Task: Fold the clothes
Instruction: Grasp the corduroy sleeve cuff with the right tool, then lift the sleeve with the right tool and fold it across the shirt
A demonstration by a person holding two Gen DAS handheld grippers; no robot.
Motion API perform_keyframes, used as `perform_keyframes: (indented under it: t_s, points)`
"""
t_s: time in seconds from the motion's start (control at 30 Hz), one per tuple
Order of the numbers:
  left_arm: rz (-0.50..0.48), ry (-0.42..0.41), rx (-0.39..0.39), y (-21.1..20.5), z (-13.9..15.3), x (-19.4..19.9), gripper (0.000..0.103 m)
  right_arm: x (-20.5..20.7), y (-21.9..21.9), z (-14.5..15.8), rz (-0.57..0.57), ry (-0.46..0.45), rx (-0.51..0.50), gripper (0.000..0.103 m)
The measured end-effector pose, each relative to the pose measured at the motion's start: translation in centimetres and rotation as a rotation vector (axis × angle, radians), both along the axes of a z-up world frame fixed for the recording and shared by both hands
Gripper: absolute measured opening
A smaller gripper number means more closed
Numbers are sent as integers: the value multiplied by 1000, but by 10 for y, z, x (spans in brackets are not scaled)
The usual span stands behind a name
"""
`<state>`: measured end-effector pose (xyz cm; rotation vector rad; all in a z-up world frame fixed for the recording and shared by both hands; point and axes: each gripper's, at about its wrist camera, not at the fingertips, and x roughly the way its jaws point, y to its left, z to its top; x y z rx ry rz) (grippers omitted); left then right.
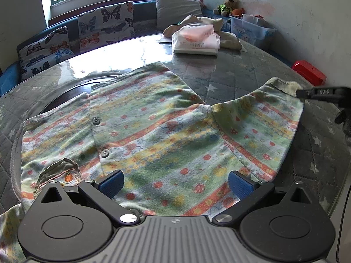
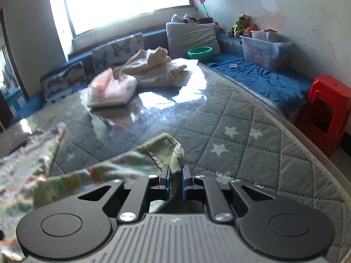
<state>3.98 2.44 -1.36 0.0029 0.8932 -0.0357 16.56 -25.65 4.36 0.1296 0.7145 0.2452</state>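
Folding a striped, patterned shirt (image 1: 153, 135) on a quilted grey table cover (image 1: 252, 83).

Lying spread across the near part of the cover, buttons up, sleeve reaching right. Hovering over the near hem with the left gripper (image 1: 175, 184) spread wide, gripping nothing. Pinching the ribbed sleeve cuff (image 2: 177, 160) with the right gripper (image 2: 176, 178), nearly closed around it. Sitting farther off: a cream garment (image 2: 160, 70) and a tissue pack (image 2: 109, 92).

Bright window (image 2: 127, 2) at back w/ strong glare on the table (image 2: 252, 118), which has a grey quilted star cover. Blue bench (image 2: 258, 76) along white scuffed walls (image 2: 307, 6), w/ butterfly cushions (image 1: 105, 25), grey pillow (image 2: 190, 35), clear bin (image 2: 266, 50), teddy (image 2: 239, 25). Red stool (image 2: 324, 107) at right.
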Motion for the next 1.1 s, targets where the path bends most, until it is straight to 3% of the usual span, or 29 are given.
perform_keyframes:
  t_s: [0.27,0.63,0.87,1.1]
  points:
    - [-20,19,5,-9,-8,8,103,-15,0,30,54,-58,95,8]
    - [-48,32,-6,-18,-18,10,103,-43,45,88,262,-157,200,8]
    - [30,-3,-32,18,-5,-9,103,-63,94,111,433,-170,217,8]
    - [158,-39,-50,71,6,-42,103,-81,156,114,596,-153,207,8]
